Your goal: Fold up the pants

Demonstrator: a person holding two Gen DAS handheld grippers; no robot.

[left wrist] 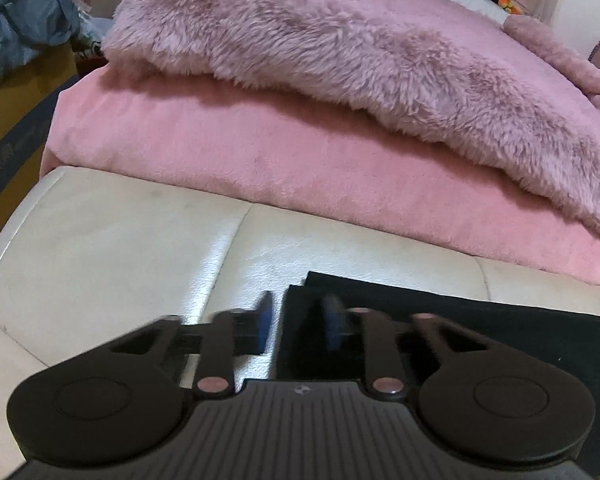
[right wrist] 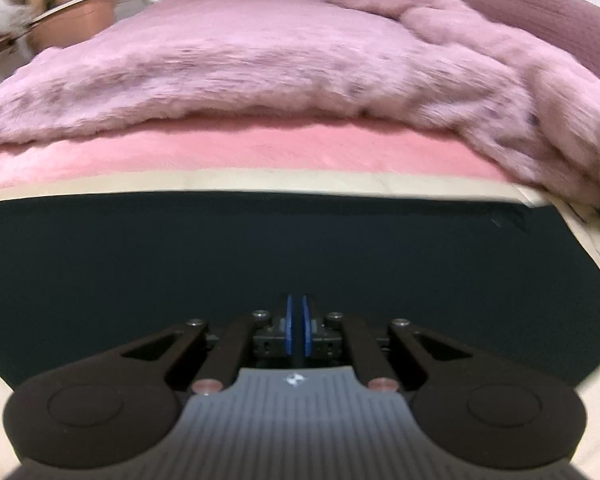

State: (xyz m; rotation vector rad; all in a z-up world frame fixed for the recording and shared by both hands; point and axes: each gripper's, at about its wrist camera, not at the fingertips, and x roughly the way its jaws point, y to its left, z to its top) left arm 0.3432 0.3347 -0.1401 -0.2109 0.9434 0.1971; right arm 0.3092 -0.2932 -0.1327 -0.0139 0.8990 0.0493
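The black pants lie flat on a cream leather bench. In the left wrist view their folded left end shows two stacked layers. My left gripper is open and blurred, its blue pads straddling the pants' left edge low over the bench. My right gripper is over the middle of the pants, its blue pads nearly together with a thin dark gap; whether cloth is pinched between them is not visible.
A pink bed runs along the far side of the bench, with a fluffy mauve blanket on top. Boxes and a grey bag stand at the left. A purple cushion is at the right.
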